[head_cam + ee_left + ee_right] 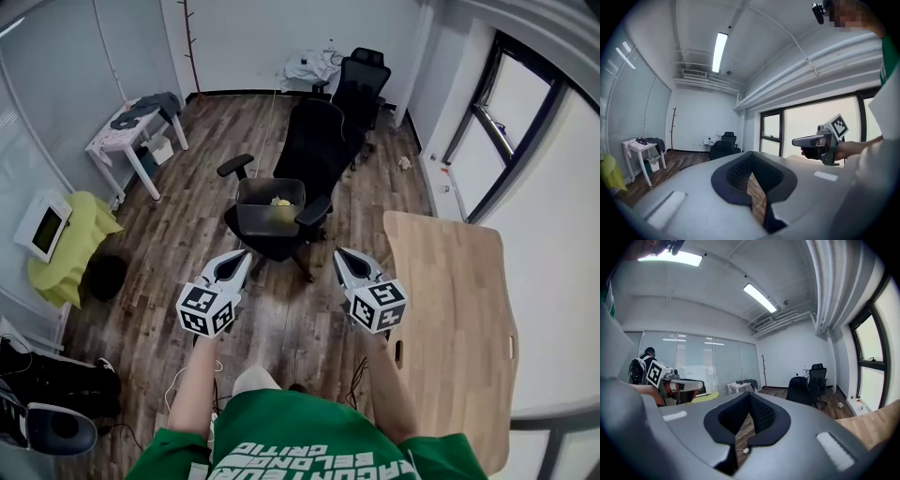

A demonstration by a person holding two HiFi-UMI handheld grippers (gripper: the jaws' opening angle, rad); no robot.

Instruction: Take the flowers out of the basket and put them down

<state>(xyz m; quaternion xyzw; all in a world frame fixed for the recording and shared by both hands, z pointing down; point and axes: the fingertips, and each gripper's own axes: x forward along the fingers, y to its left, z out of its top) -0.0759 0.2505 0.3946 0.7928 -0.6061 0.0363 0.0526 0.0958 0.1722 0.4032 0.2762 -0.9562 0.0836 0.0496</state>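
Tiny, indistinct yellowish contents of basket.

Only real text: white block lettering on the green shirt, well behind both sets of jaws at the bottom edge of the head view. Three lines, upside down to the camera, partly cut by the frame, too warped to read reliably.

Left gripper: cube behind the jaws carries black-and-white square code markers, no letters or digits. Right gripper: cube is the same.

Same markers show in the gripper views (right cube, left cube), pattern only.

Small screen on the yellow-green cover, far left of the left jaws: nothing legible.
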